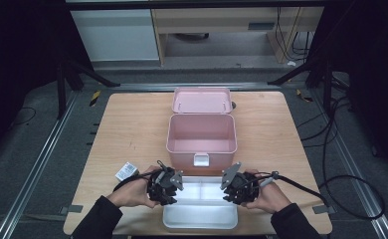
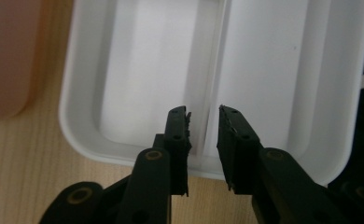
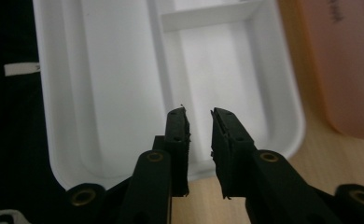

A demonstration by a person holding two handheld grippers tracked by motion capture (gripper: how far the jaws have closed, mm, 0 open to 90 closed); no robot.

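A white divided tray [image 1: 200, 218] lies at the table's front edge, just in front of an open pink box [image 1: 182, 155]. My left gripper [image 1: 175, 186] is over the tray's left end and my right gripper [image 1: 231, 186] over its right end. In the left gripper view the tray [image 2: 147, 70] lies under the left gripper [image 2: 203, 110], whose jaws stand narrowly open on either side of the divider line. In the right gripper view the right gripper [image 3: 198, 111] is also narrowly open above a compartment of the tray [image 3: 101, 93]. I see nothing held between either pair of jaws.
The pink box's lid [image 1: 202, 99] is folded back flat behind it, and its white latch [image 1: 201, 159] faces the tray. A small white packet [image 1: 126, 171] lies left of my left hand. The pink box wall shows beside the tray [image 2: 5, 60] [image 3: 343, 60].
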